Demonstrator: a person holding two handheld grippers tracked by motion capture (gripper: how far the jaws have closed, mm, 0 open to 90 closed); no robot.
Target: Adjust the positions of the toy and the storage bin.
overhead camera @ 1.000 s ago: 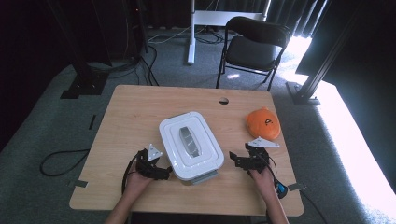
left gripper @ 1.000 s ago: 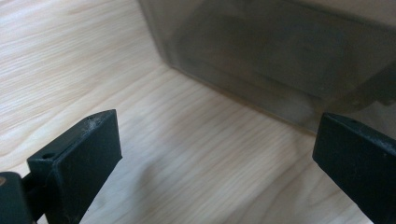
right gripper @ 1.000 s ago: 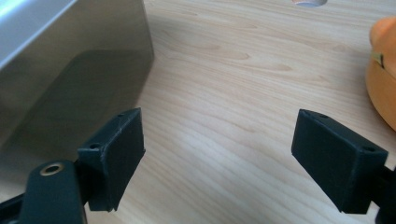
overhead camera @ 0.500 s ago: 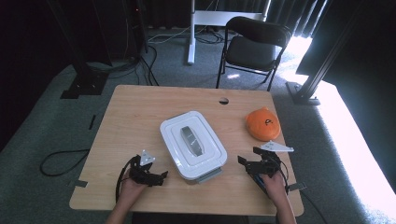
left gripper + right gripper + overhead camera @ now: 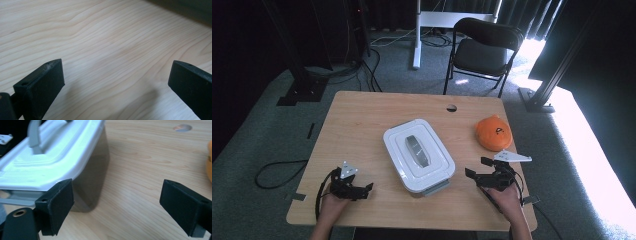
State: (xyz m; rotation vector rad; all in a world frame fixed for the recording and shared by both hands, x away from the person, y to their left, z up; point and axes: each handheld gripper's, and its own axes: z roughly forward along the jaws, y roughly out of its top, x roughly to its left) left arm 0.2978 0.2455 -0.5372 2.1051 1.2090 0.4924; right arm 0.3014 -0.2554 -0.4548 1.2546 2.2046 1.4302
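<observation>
Both grippers are pulling back from the white box [image 5: 419,155], which is sitting lidded in the middle of the surface [image 5: 362,125] at a slight diagonal. A second ago they were flanking it closely, one at each long side; half a second ago they were already drawing toward the person; now they are lying well apart from it near the front edge. The left gripper [image 5: 362,190] is resting low over bare wood, its fingers [image 5: 47,80] spread wide with nothing between them. The right gripper [image 5: 476,172] is likewise released, its fingers [image 5: 58,200] parted and empty, pointing toward the box's near right corner, with the box's shaded side wall and grey handle [image 5: 35,137] rising just ahead of it.

The box itself is not shifting between the three moments: same spot, same angle, lid seated, grey latch at its front end facing the person. The orange soft toy [image 5: 494,133] is staying to the right of it, untouched, beside the cable hole [image 5: 451,107].

Taken together, the retreat is suggesting that whatever was being done to the box's sides is finished or paused, and the hands are either resetting for a fresh approach or ending this handling. Nothing is being carried away, so the box is remaining the thing to return to.
</observation>
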